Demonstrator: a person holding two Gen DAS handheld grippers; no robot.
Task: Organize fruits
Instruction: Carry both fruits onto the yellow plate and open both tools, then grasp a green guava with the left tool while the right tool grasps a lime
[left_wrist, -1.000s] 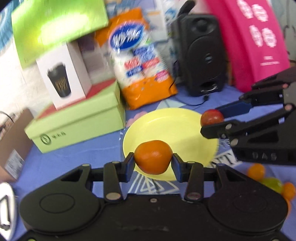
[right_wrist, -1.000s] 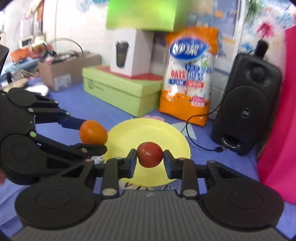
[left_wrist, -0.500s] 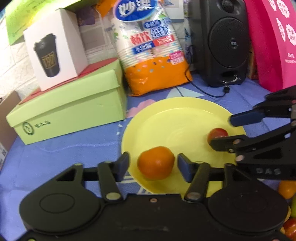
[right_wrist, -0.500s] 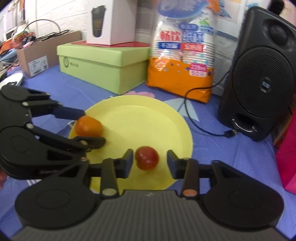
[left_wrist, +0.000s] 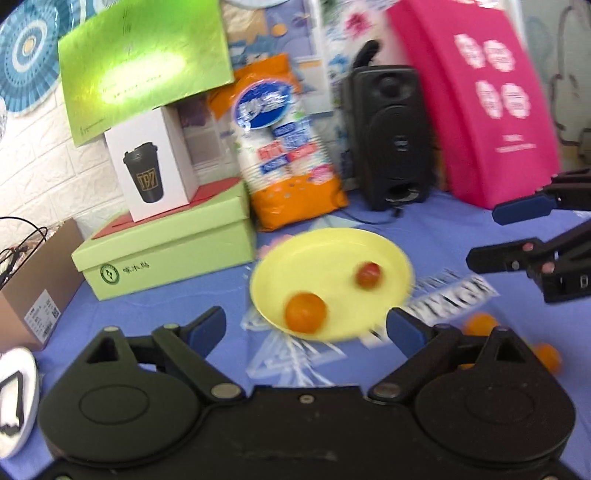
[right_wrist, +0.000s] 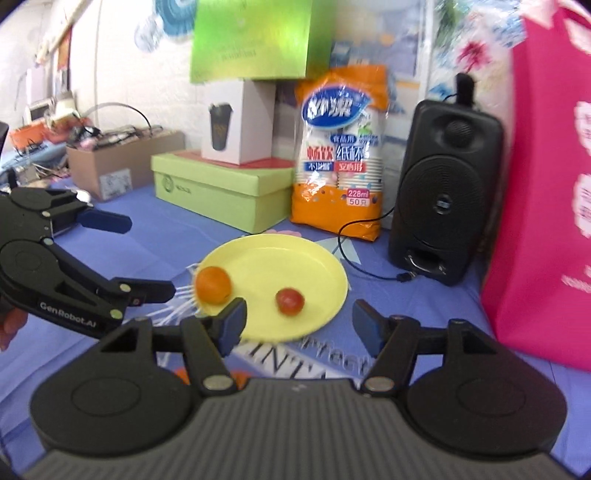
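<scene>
A yellow plate lies on the blue cloth and holds an orange fruit and a small red fruit. In the right wrist view the plate shows the same orange fruit and red fruit. My left gripper is open and empty, drawn back from the plate's near edge. My right gripper is open and empty, also back from the plate. It appears at the right in the left wrist view. The left gripper shows at the left in the right wrist view.
Several loose orange fruits lie on the cloth to the right. Behind the plate stand a green box, a white cup box, a paper-cup bag, a black speaker and a pink bag. A cardboard box stands at the left.
Both grippers opened, left the orange and red fruits on the plate, and pulled back and up away from it.
</scene>
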